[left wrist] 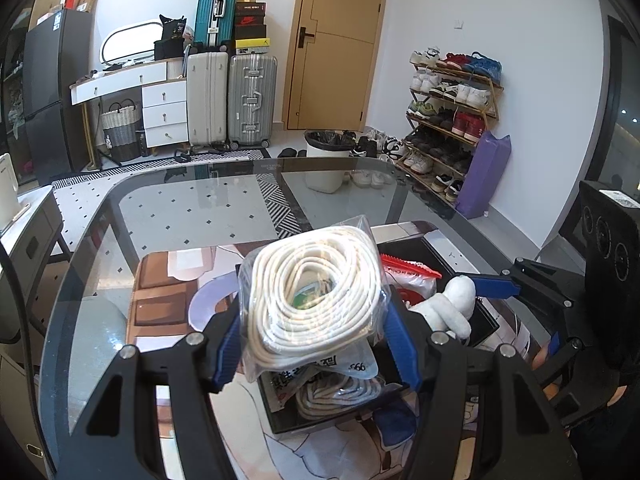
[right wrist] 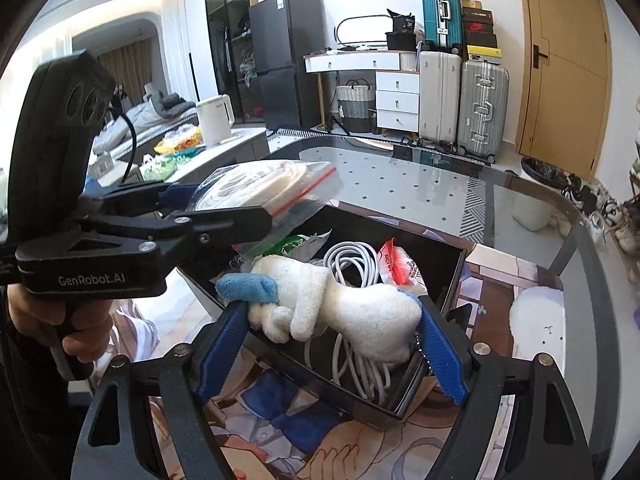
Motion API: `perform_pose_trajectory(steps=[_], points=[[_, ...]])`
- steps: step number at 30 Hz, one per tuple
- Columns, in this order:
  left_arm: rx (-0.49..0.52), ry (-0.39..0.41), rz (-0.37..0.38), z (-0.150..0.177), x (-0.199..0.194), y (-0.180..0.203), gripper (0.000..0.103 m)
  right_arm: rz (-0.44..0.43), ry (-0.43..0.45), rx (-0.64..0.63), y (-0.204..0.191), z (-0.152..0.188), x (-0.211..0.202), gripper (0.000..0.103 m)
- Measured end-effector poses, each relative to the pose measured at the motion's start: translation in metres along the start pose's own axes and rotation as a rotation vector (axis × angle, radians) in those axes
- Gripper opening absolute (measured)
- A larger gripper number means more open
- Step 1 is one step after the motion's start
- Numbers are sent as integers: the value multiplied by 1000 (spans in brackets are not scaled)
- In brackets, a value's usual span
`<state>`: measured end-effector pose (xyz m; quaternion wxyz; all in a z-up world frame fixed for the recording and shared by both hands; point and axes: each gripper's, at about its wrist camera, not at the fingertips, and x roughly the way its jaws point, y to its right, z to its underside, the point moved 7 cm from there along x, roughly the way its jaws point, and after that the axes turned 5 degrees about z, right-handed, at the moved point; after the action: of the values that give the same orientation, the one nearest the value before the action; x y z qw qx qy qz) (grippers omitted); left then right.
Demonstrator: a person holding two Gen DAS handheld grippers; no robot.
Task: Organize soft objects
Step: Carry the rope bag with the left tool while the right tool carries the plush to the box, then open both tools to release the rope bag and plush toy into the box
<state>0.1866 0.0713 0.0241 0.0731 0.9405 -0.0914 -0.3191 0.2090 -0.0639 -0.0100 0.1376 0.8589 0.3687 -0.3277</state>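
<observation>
A glass surface (left wrist: 168, 208) is carrying a printed mat (right wrist: 304, 432) with a cartoon figure, and a black box (right wrist: 452, 264) is sitting on that mat. Inside the box, a loose white cable (right wrist: 352, 258), a red-and-white packet (right wrist: 400, 264) and a green wrapper (right wrist: 288, 246) are lying together, crowding the space under both tools.

The left hand-held gripper (left wrist: 316, 344) is clamping a clear zip bag of coiled white cord (left wrist: 316, 288) between its blue fingers (left wrist: 400, 344), holding it in the air above the near end of the box. A second, similar bag (left wrist: 340, 396) is lying directly beneath it in the box.

The right hand-held gripper (right wrist: 332, 328) is squeezing a white plush toy (right wrist: 360, 312) with a blue cloth tip (right wrist: 248, 286), holding it just over the box's near rim with the cable right below.

Beyond the surface, suitcases (left wrist: 230, 98), a shoe rack (left wrist: 452, 116) and a bin (left wrist: 326, 160) are standing along the walls.
</observation>
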Motion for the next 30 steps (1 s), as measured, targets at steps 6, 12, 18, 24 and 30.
perform_pose_trajectory(steps=[6,12,18,24,30], points=[[8,-12,6,-1,5,2,62,8,1,-8,3,-2,6,87],[18,-21,17,1,8,6,62,60,40,1,12,-5,-4,95],[37,-56,29,5,20,15,63,61,48,41,27,0,-15,99],[46,-91,16,15,30,18,69,64,30,47,30,10,-14,101],[38,-71,33,17,19,22,92,80,27,36,31,16,-19,102]])
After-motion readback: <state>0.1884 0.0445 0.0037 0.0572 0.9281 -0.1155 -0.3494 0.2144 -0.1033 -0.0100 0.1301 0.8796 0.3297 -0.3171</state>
